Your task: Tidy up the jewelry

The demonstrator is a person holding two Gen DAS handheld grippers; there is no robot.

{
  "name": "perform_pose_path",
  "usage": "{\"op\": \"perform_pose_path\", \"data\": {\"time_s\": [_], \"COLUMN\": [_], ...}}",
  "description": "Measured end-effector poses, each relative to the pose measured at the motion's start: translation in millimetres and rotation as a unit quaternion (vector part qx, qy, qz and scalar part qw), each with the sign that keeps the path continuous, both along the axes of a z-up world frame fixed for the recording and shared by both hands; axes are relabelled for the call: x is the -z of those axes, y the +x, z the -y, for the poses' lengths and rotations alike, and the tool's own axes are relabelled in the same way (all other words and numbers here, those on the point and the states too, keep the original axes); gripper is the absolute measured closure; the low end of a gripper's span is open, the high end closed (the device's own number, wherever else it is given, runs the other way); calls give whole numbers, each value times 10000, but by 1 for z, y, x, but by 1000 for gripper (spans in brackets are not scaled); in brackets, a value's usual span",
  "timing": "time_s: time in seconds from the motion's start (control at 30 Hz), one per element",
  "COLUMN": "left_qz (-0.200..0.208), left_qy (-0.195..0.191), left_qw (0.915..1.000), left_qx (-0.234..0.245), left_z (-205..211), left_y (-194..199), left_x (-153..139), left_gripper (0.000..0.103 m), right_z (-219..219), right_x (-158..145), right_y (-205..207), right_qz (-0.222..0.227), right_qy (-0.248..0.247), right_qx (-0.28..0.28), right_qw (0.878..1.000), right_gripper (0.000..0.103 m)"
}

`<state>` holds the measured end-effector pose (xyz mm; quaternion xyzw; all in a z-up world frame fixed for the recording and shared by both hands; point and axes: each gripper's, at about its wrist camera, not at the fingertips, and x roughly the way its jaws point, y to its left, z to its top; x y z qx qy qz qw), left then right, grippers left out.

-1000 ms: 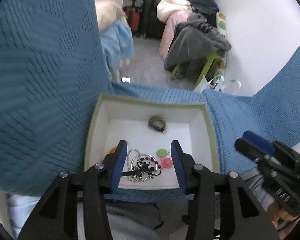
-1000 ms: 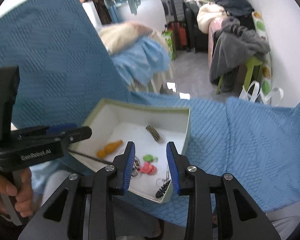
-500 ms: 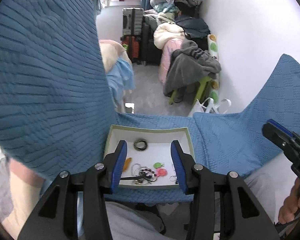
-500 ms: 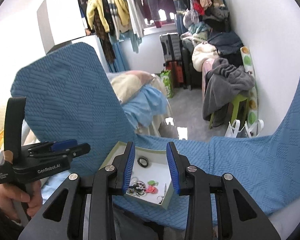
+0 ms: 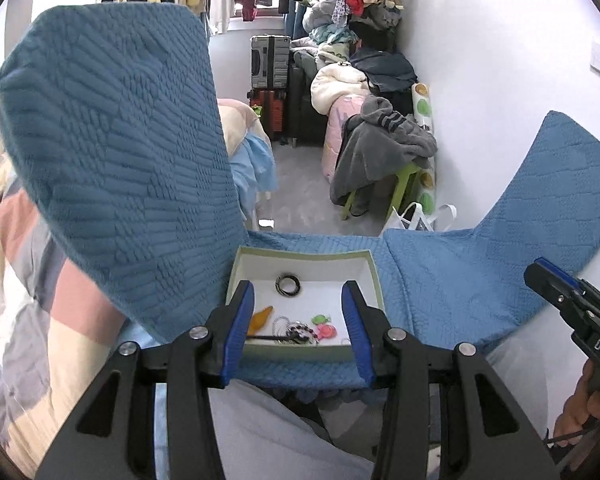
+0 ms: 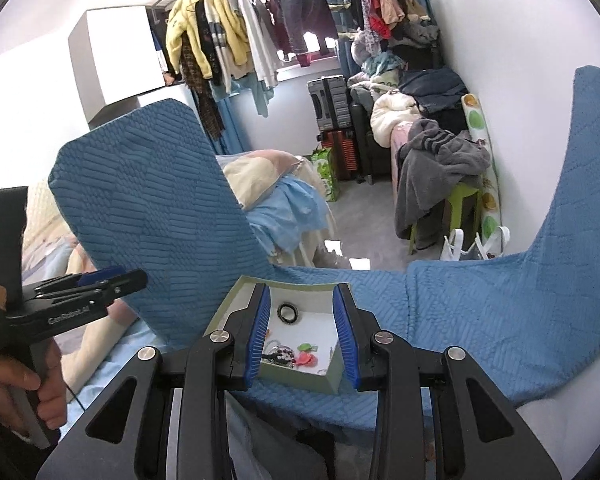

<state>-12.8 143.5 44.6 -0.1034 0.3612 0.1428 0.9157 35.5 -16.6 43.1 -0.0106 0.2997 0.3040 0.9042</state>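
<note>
Both grippers hang above a shallow white box with a pale green rim (image 5: 374,276), which rests on a blue quilted cover (image 5: 440,280) draped over the person's lap. The left gripper (image 5: 298,322) has its blue-padded jaws spread, nothing between them; the box appears beyond and below its tips, with no contact. The right gripper (image 6: 300,330) has its jaws parted more narrowly, also empty, and frames the same box from above.

Contents of the box: a black coiled ring (image 5: 288,283) lies alone toward the far wall. Along the near wall lie an orange piece (image 5: 262,317), a tangle of chain and dark beads (image 5: 296,330), a small green piece (image 5: 320,318) and a pink piece (image 5: 327,332), the green and pink touching or nearly so. A thin black stick (image 5: 266,337) lies by the tangle.

In the right wrist view, the person's left hand (image 6: 16,390) grips its tool's handle, well to the left of the box.
</note>
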Motion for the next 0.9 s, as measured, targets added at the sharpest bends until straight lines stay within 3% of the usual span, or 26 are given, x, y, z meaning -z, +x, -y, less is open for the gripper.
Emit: {"op": "perform_pose_path", "data": {"time_s": [0.5, 0.9], "left_qz": [-390, -420], "left_qy": [-286, -382], "left_qw": [9988, 9984], "left_qx": [44, 57], "left_z": [17, 23], "left_y": [-15, -16], "left_x": [29, 37], "left_gripper": [57, 57], "right_z": [16, 19], "right_x": [39, 44], "right_y": [-17, -22], "right_qz": [-373, -380], "right_qy": [-192, -275], "right_qx": [172, 334], "right_qw": [9990, 9983], "right_gripper": [73, 70]}}
